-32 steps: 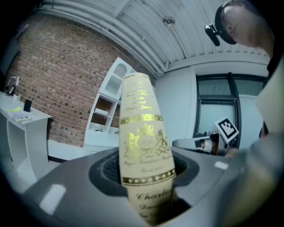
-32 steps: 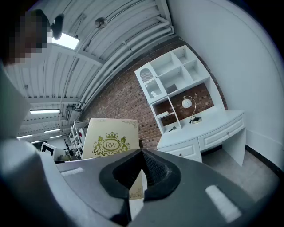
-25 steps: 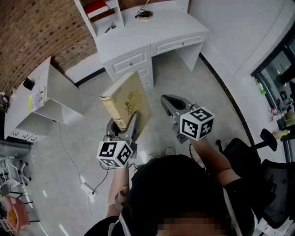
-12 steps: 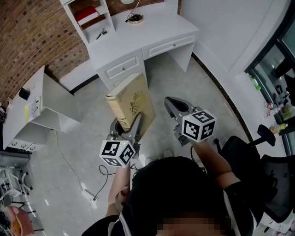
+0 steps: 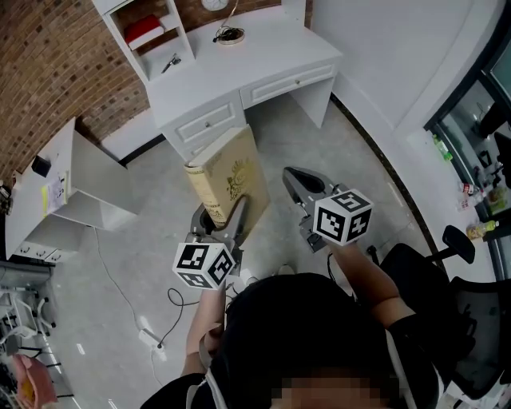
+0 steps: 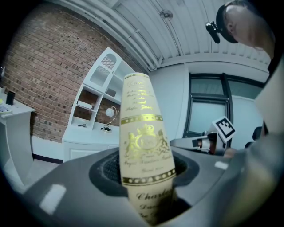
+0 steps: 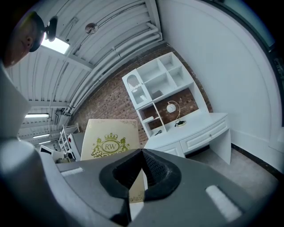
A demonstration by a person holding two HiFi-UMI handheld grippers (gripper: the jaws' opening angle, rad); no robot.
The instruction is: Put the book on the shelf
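1. Book (image 5: 227, 180), cream with a gilt crest and lettering, stands upright in the air above the grey floor (image 5: 144, 240), its lower end clamped and its spine turned toward the person.
2. Left tongs (image 5: 219, 216) hold the book, jaws spread to its thickness with one pad on each cover. The left gripper view shows the spine rising straight up between them.
3. Right tongs (image 5: 291, 175) hang just beside the book on its right, not touching it, jaws pressed together with nothing between them.
4. Ahead of the book a white bench (image 5: 263, 56) with drawers stands against a brick wall (image 5: 56, 64).
5. On the bench's left end sits a white shelf unit (image 5: 185, 24), with a red object (image 5: 146, 33) in one compartment.
6. A black office chair (image 5: 471, 319) is at the right, and a low white cabinet (image 5: 72, 184) at the left.
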